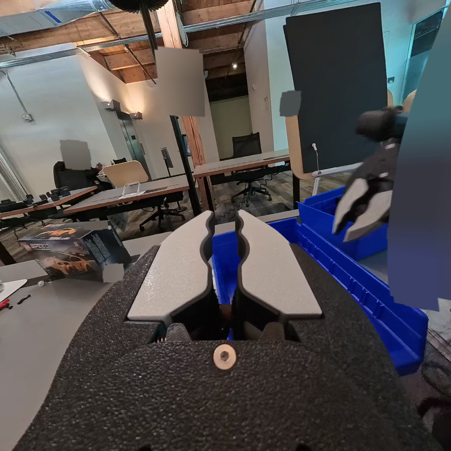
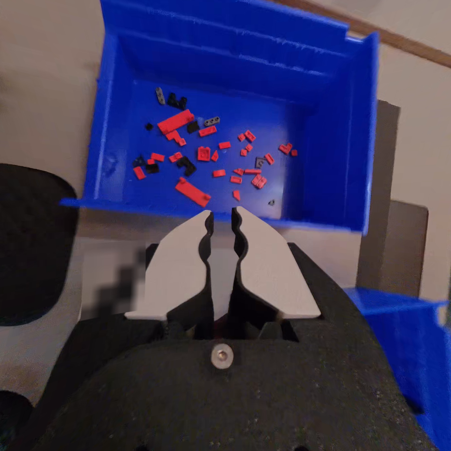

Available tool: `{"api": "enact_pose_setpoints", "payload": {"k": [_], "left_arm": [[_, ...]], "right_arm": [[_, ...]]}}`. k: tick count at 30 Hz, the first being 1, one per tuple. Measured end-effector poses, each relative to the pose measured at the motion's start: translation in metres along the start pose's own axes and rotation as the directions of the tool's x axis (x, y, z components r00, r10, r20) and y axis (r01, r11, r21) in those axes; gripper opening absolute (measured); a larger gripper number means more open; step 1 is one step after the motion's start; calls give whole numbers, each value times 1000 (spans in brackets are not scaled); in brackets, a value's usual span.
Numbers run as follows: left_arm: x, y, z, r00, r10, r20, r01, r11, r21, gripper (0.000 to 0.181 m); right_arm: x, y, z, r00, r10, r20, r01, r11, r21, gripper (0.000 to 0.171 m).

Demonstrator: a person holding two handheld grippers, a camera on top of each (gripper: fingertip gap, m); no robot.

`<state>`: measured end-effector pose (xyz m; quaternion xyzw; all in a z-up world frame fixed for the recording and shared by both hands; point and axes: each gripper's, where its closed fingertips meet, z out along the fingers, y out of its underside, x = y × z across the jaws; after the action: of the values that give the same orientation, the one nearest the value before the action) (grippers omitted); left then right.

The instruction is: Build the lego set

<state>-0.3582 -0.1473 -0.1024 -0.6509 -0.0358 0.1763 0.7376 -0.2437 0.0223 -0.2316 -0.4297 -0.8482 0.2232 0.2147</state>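
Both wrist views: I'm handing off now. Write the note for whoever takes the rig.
Left gripper: open, empty, raised over the near blue bin.
Right gripper: open, empty, at the near rim of the parts bin.
Loose red and black pieces lie on that bin's floor. Set box stands on the table.
No assembly visible; picking and building remain.
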Motion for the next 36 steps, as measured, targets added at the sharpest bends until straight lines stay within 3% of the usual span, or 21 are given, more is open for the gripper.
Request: {"api": "enact_pose_setpoints", "payload": {"k": [3,6,8,11,23,29,32,36], "left_arm": [[-7,0,-4,1000,-22,9,22,1000,21,15],[-13,1,-6,999,-51,11,50,998,37,14],[-19,4,-9,998,-64,19,63,997,39,14],[-26,4,-12,995,-99,27,97,993,62,14],[-27,1,-14,993,-114,30,112,990,83,14],[-28,4,-12,992,-120,28,117,990,77,14],[-28,5,-12,992,-121,28,118,990,76,14],[-28,6,-11,992,-120,27,118,991,69,14]], "right_arm": [[7,-10,50,982,-140,124,170,945,-281,12],[13,13,87,958,-137,253,260,787,-559,11],[17,28,102,957,-77,279,251,701,-668,12],[21,45,114,961,-12,277,220,642,-735,17],[24,48,121,963,-91,254,256,603,-755,18],[24,48,122,955,-133,264,291,580,-761,8],[22,36,115,956,-127,264,281,645,-711,8],[14,-11,71,970,-45,240,156,870,-467,8]]}}
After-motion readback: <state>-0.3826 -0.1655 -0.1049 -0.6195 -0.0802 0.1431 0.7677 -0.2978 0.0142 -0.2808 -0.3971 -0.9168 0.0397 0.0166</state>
